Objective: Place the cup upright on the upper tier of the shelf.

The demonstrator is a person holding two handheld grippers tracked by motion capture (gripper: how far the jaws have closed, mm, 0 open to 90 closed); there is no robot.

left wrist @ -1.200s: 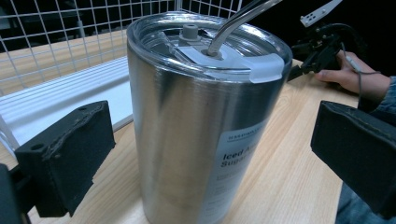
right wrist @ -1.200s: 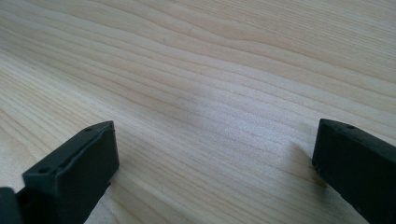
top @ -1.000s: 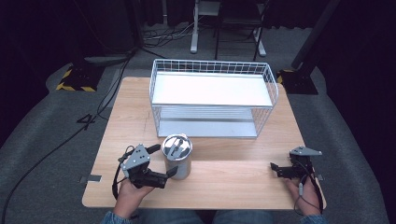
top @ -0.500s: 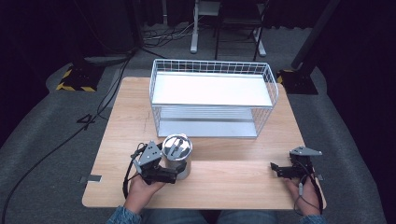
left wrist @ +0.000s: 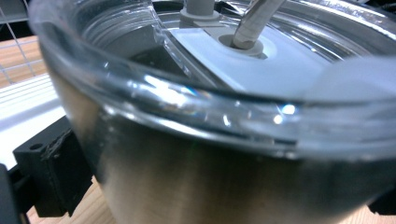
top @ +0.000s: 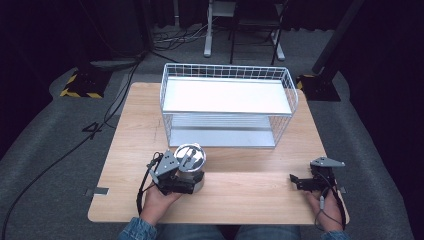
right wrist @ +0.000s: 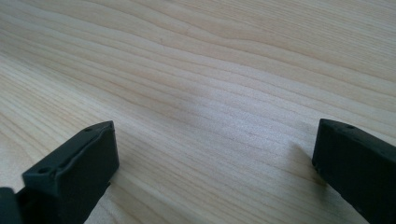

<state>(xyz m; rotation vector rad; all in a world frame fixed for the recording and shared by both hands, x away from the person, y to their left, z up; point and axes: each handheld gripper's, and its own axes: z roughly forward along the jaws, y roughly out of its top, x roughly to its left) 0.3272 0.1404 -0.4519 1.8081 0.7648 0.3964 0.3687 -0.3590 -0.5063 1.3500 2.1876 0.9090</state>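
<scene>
— Steel tumbler (top: 190,167), where's it sitting?
— Near-left on my counter (top: 240,197), in front of the wire rack (top: 227,107). Left hand-held gripper (top: 179,176) has its jaws spread around it; right hand-held gripper (top: 300,181) spread too, holding nothing.

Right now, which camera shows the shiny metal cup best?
The high view shows it best: the whole metal cup stands upright on the wooden table, in front of the wire rack, with the left hand-held gripper around it. The left gripper view gives a blurry close-up of its clear lid and steel wall.
</scene>
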